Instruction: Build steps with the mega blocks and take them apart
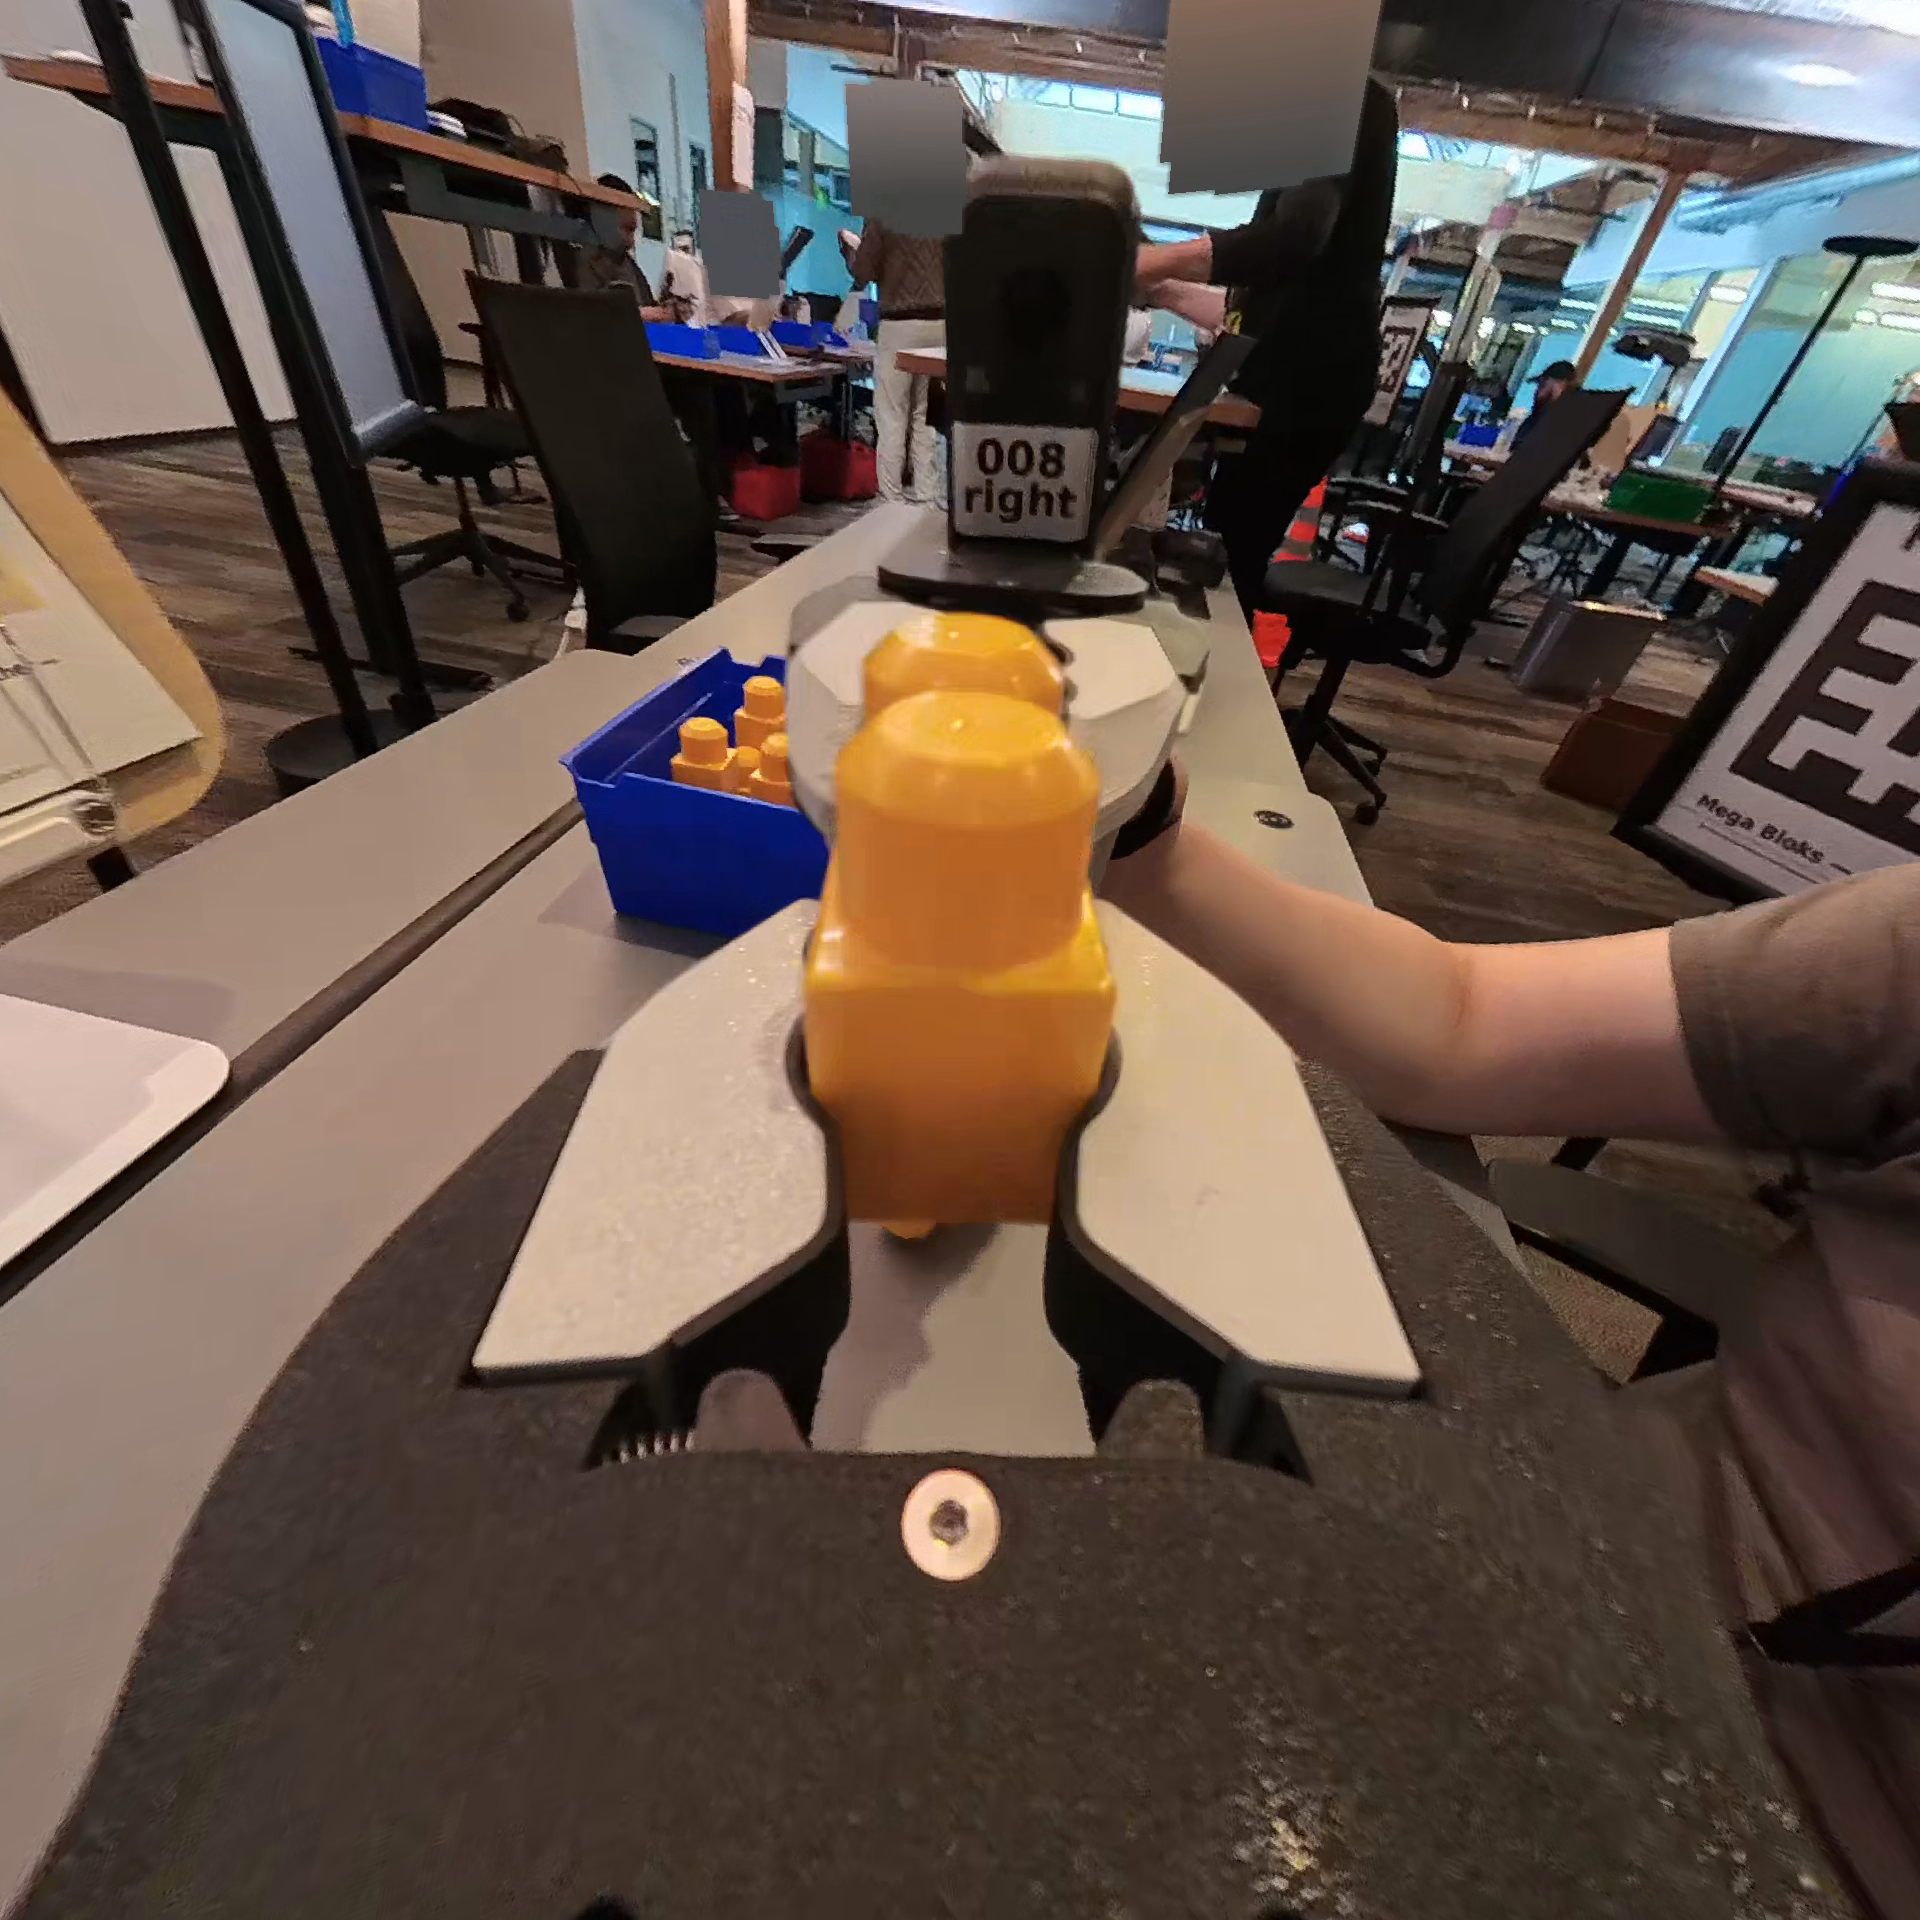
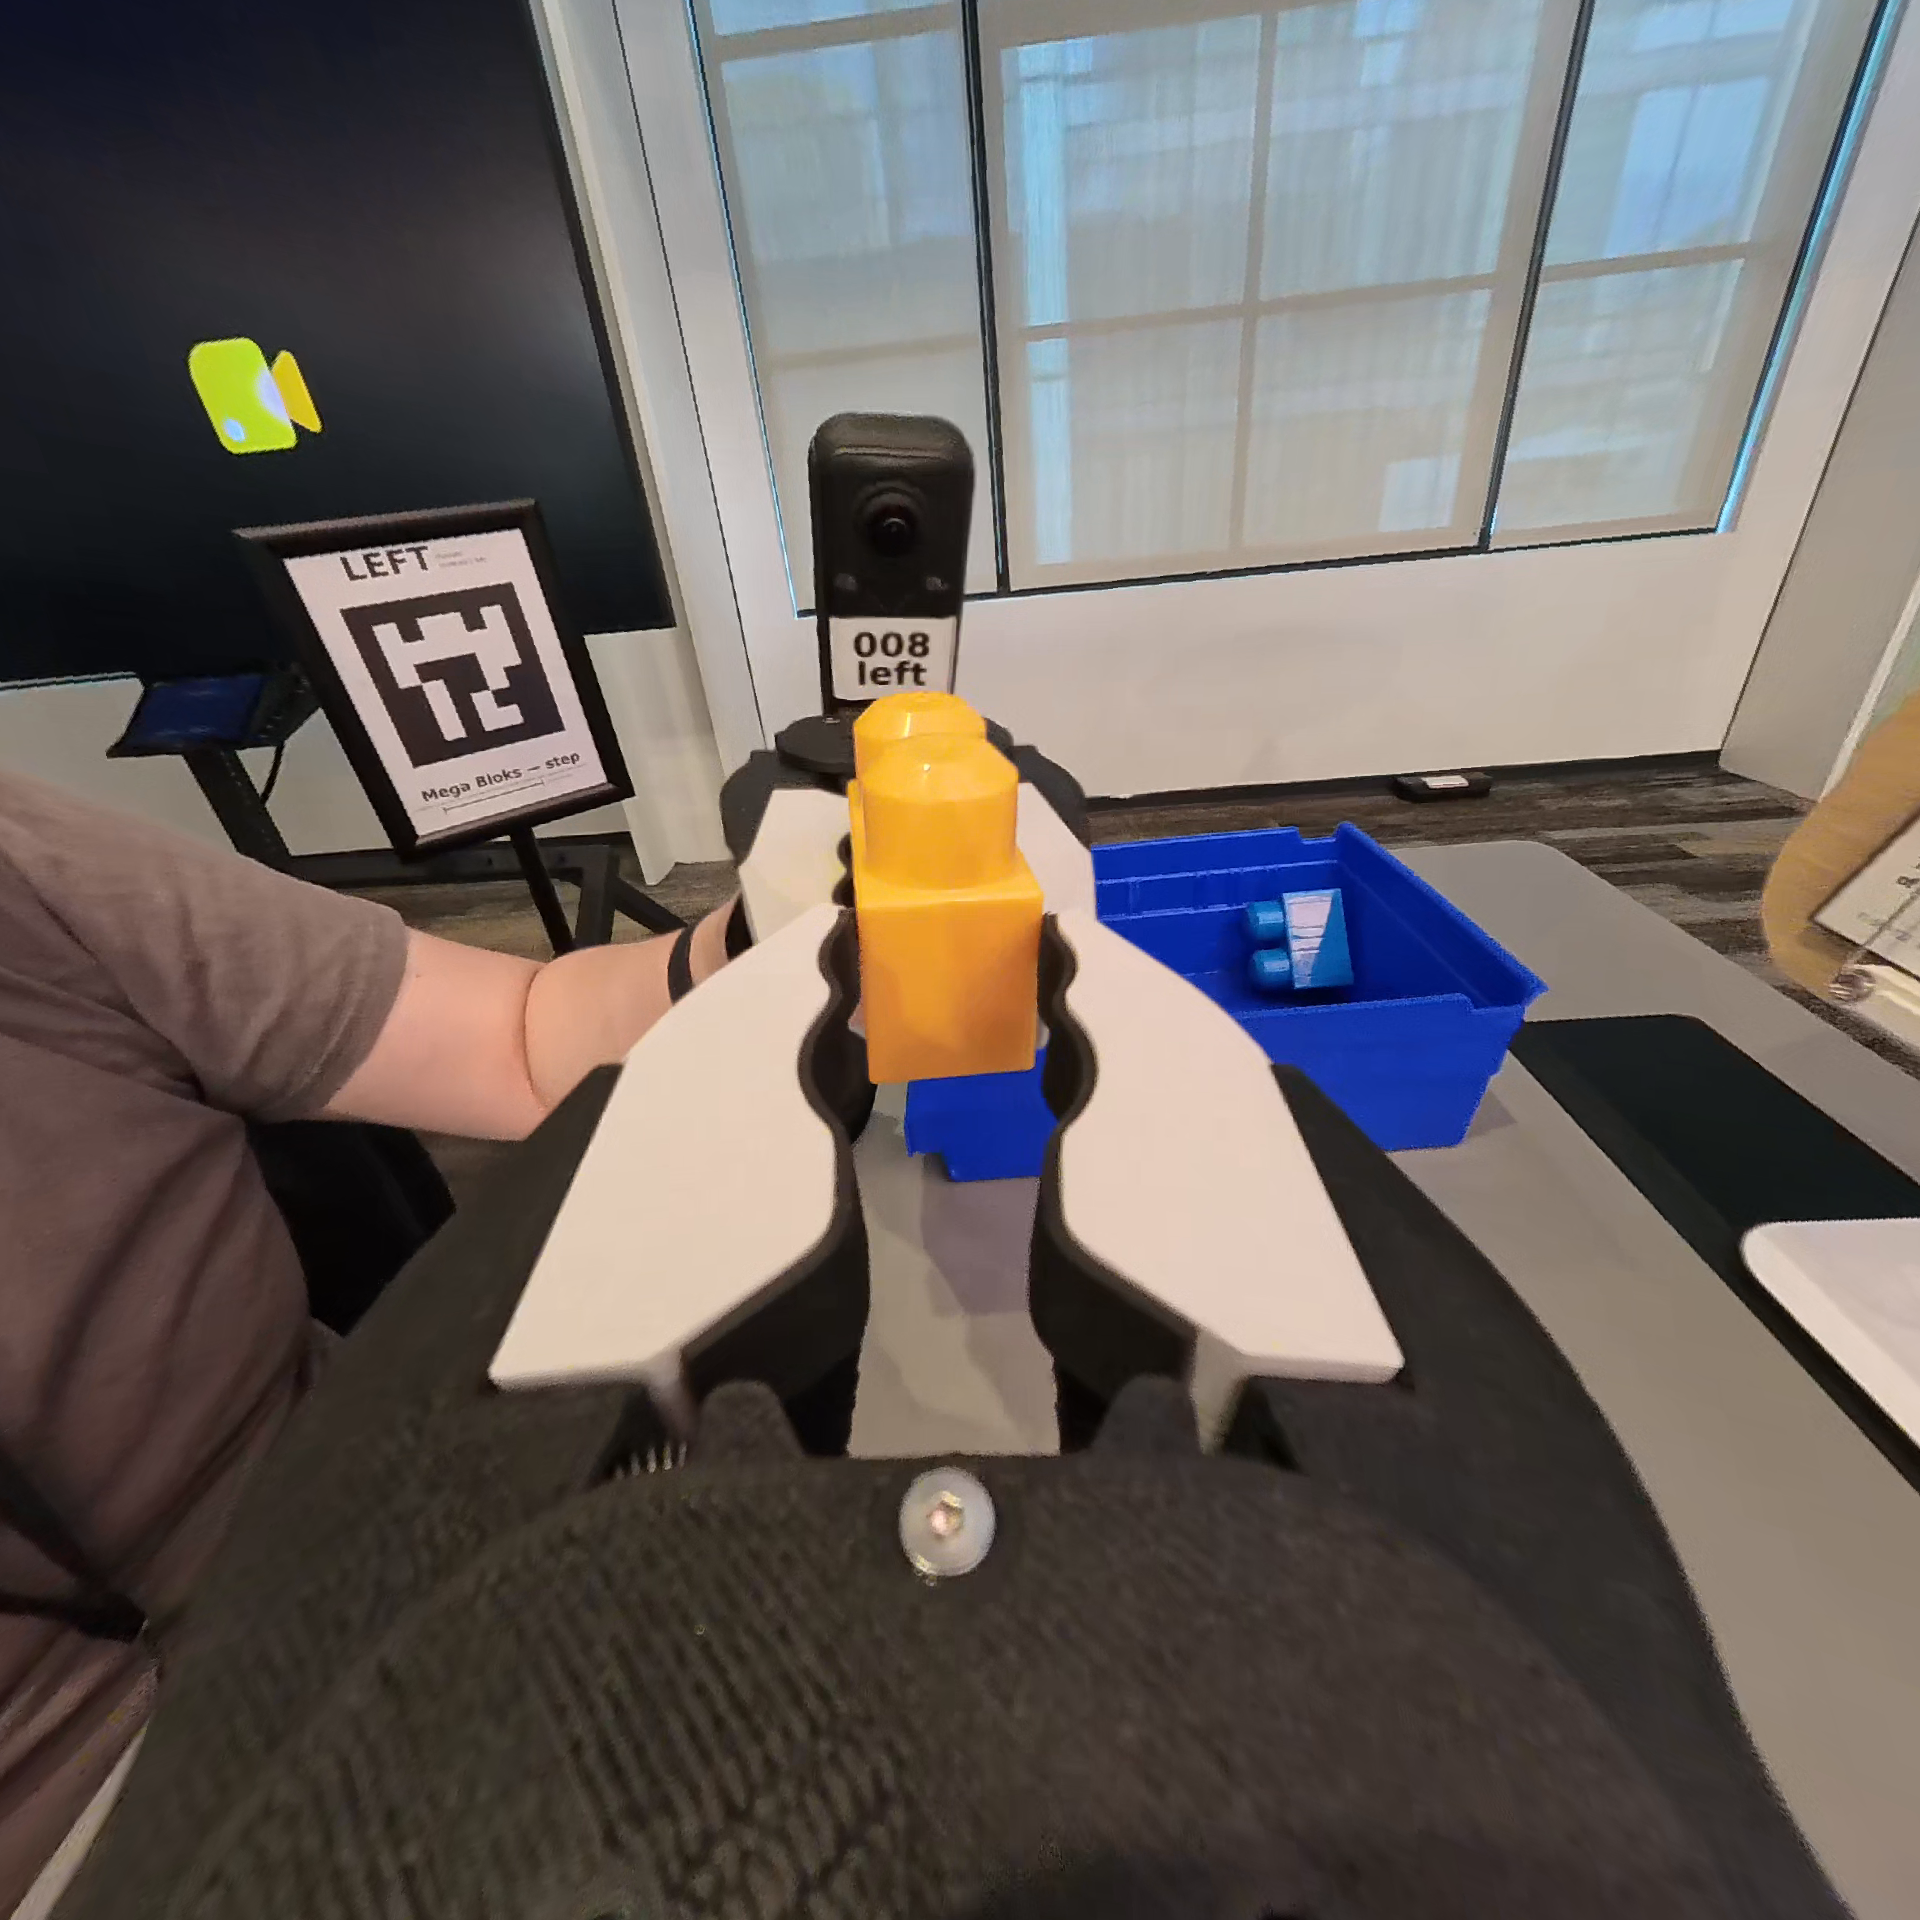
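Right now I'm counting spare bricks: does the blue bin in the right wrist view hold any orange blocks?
No: the blue bin in that view holds only one blue block, lying on its side.

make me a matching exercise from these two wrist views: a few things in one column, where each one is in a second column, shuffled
Things:
1. orange plastic two-stud block
2. small blue plastic block
3. loose orange plastic blocks
4. white tray corner

Places:
A. lying alone in a blue plastic bin
B. on the grey table, left edge of the left wrist view
C. clamped between left gripper and right gripper
D. heaped in a blue plastic bin

Pairs: 1-C, 2-A, 3-D, 4-B
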`<move>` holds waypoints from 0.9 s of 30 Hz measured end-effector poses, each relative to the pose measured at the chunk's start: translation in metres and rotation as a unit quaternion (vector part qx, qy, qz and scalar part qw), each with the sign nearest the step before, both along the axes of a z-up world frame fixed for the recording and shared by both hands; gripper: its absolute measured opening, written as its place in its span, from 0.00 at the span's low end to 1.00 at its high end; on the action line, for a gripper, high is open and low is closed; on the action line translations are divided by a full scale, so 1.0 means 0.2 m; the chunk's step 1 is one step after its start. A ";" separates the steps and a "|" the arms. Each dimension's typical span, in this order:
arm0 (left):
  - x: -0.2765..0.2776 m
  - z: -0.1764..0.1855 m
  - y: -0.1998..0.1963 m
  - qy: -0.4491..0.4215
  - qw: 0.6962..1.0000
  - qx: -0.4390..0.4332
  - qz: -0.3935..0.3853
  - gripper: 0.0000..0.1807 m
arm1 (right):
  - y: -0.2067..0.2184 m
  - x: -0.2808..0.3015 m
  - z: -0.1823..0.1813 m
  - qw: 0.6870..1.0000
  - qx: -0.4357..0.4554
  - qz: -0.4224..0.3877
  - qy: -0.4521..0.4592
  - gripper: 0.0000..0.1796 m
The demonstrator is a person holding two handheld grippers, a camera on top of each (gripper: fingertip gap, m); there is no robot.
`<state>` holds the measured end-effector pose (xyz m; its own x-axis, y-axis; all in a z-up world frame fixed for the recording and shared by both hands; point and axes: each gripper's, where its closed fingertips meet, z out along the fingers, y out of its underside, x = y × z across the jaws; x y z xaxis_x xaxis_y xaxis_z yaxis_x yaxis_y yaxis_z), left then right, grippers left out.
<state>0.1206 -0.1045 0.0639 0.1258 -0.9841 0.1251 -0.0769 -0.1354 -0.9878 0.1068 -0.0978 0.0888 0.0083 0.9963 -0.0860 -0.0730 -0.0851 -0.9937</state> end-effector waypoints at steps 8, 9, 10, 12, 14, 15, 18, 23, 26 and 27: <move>-0.02 0.02 0.02 -0.010 1.000 0.008 0.019 0.23 | 0.00 -0.03 -0.01 1.000 -0.009 0.006 0.011 0.19; -0.02 0.02 0.02 -0.007 1.000 0.010 0.019 0.23 | 0.00 -0.02 -0.01 1.000 -0.008 0.007 0.014 0.19; -0.01 0.01 0.02 -0.003 1.000 0.010 0.018 0.23 | 0.00 -0.02 -0.01 1.000 -0.010 0.010 0.016 0.19; -0.01 0.02 0.01 -0.002 1.000 0.009 0.011 0.23 | -0.01 -0.02 0.00 0.999 -0.014 0.020 0.024 0.18; -0.01 0.01 0.01 0.000 1.000 0.005 0.012 0.23 | -0.01 -0.01 0.00 0.999 -0.023 0.026 0.029 0.18; -0.01 0.01 0.01 -0.002 1.000 0.004 0.012 0.23 | -0.01 -0.02 0.00 0.999 -0.026 0.027 0.030 0.18; -0.02 0.01 0.02 -0.004 1.000 -0.009 0.007 0.23 | 0.00 -0.01 0.01 0.998 -0.031 0.028 0.037 0.19; -0.04 0.03 0.04 -0.029 0.999 -0.030 0.006 0.23 | 0.01 0.02 0.03 0.999 0.000 0.001 0.033 0.22; -0.06 0.06 0.04 -0.073 0.995 -0.068 -0.016 0.23 | 0.05 0.05 0.03 0.999 0.020 -0.031 0.015 0.22; -0.07 0.07 0.04 -0.084 0.993 -0.082 -0.022 0.23 | 0.05 0.06 0.03 0.999 0.015 -0.032 0.010 0.22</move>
